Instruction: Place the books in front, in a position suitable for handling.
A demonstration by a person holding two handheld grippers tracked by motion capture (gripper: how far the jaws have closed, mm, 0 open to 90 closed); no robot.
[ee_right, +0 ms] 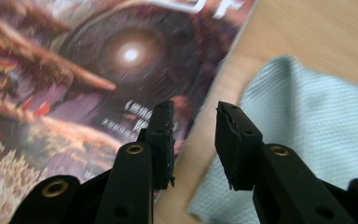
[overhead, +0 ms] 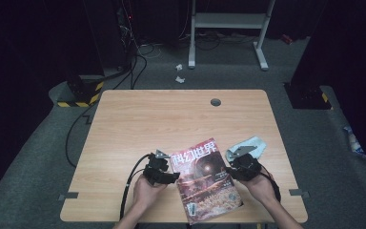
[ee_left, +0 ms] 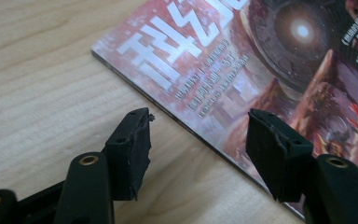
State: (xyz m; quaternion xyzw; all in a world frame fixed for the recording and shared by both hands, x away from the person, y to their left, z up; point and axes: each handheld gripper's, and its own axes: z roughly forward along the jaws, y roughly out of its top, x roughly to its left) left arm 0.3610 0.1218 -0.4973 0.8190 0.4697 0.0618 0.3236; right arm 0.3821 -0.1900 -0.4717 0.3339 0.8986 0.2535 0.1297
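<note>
left claw [ee_left: 198, 123]: jaws apart, nothing gripped, magazine [ee_left: 279, 70] edge runs between the tips | right claw [ee_right: 193, 121]: narrow gap, holding nothing, magazine under its left tip, light blue cloth [ee_right: 307, 126] under the right | magazine flat on table [overhead: 138, 119] between both claws

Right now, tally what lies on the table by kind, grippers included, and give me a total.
Magazines: 1, the magazine with the red cover, lying flat.
Cloths: 1, the pale blue cloth beside the magazine's right edge.
Grippers: 2, the left gripper and the right gripper, both with jaws apart and holding nothing.
Total: 4
</note>
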